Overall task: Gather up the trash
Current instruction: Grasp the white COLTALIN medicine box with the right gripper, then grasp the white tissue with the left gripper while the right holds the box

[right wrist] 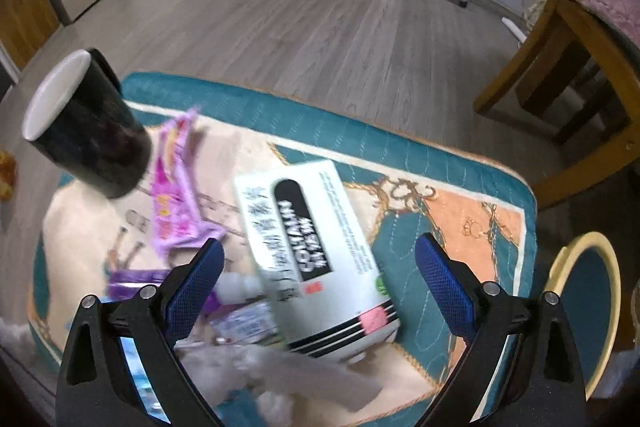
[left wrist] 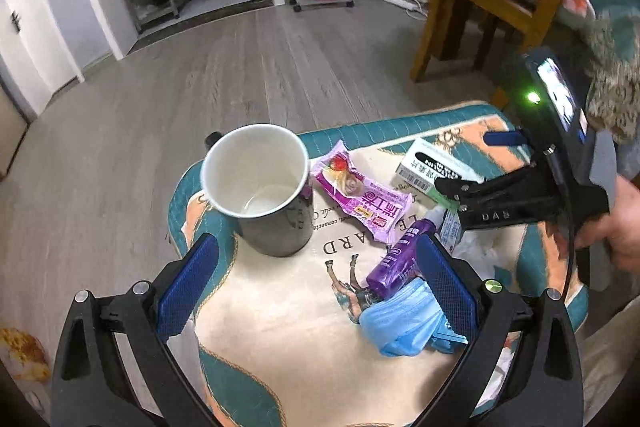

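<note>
Right now your trash lies scattered on the patterned mat (left wrist: 280,327): a pink wrapper (left wrist: 362,197) just right of the black mug (left wrist: 260,187), a white box (right wrist: 316,259) beyond it, a purple bottle (left wrist: 396,259) and a blue mask (left wrist: 404,323) nearer you. Your left gripper (left wrist: 316,291) hangs spread wide over the mat, holding nothing. Your right gripper (right wrist: 320,283) is spread too, above the white box, with crumpled tissue (right wrist: 304,375) below it.

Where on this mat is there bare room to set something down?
Bare: the cream stretch in front of the mug, left of the blue mask; also the teal-and-orange corner right of the box. Crowded: the pink wrapper, purple bottle, mask and tissue cluster together.
</note>
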